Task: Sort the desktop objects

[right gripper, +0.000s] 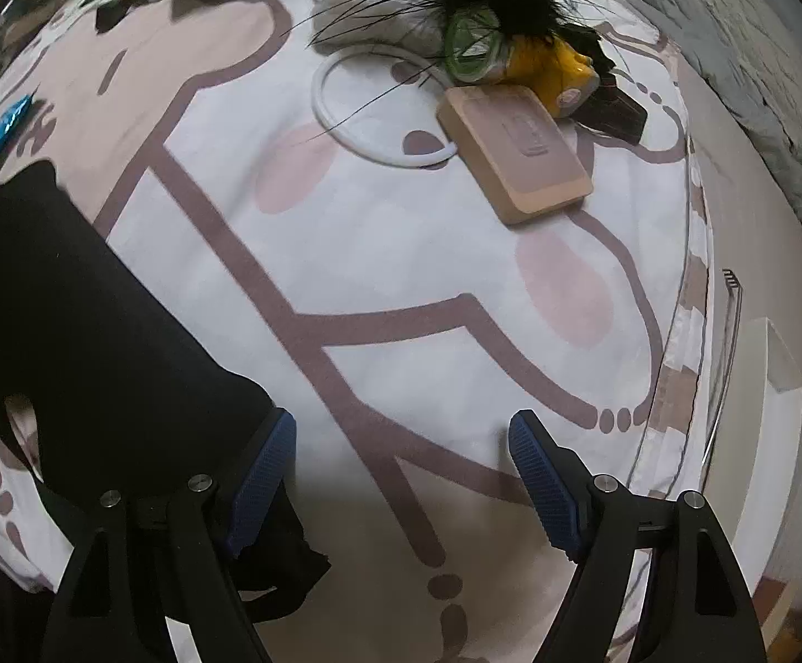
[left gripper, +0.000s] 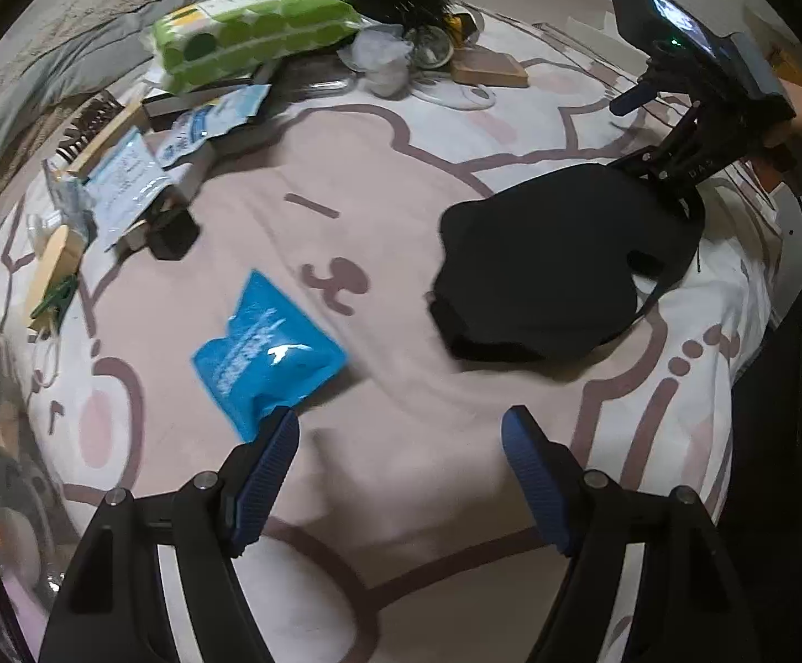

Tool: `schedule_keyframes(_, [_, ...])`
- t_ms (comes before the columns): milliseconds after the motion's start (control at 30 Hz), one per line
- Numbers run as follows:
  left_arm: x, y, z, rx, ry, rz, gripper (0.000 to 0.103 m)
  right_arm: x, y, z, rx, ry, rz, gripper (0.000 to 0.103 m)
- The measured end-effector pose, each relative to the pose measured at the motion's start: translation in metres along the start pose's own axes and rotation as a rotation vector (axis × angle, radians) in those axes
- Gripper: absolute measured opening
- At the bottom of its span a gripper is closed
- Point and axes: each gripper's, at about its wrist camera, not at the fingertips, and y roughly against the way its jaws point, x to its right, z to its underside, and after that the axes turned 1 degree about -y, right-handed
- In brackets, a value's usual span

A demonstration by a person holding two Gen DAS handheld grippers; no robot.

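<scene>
Left hand-held gripper [left gripper: 401,425] – jaws apart, empty, beside glossy blue plastic pouch [left gripper: 265,348]. Right hand-held gripper [right gripper: 401,431] – jaws apart, empty, left finger at black fabric cap [right gripper: 97,331]; both over cartoon-print bedsheet [right gripper: 401,287].

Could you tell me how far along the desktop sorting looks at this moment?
Partly done, apparently: packets and boxes sit heaped around the green pack at the far edge. Nothing is in hand: the left gripper and right gripper are open and empty. The blue pouch, black cloth, tan box and white ring lie apart, unsorted.
</scene>
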Motion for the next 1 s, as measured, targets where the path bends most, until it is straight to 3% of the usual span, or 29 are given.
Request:
schedule_keyframes(267, [0.002, -0.013, -0.016, -0.019, 0.044, -0.005, 0.076, -0.021, 0.007, 0.010, -0.039, 0.125, -0.005, 0.080])
schedule_keyframes(367, [-0.009, -0.013, -0.021, -0.009, 0.102, -0.002, 0.076, -0.027, 0.010, 0.013, -0.043, 0.170, 0.008, 0.080])
schedule_keyframes(500, [-0.025, -0.012, -0.026, 0.006, 0.204, 0.013, 0.076, -0.016, 0.026, 0.009, 0.025, 0.147, 0.009, 0.080])
schedule_keyframes(600, [-0.034, -0.010, -0.029, 0.016, 0.249, 0.015, 0.076, -0.003, 0.045, 0.002, 0.122, 0.089, -0.066, 0.080])
schedule_keyframes(733, [-0.044, -0.003, -0.026, 0.030, 0.275, 0.008, 0.076, -0.024, 0.052, -0.014, 0.196, 0.079, -0.273, 0.080])
schedule_keyframes(1000, [-0.069, 0.007, -0.013, 0.053, 0.350, 0.030, 0.076, -0.093, 0.040, -0.012, 0.149, 0.332, -0.320, 0.080])
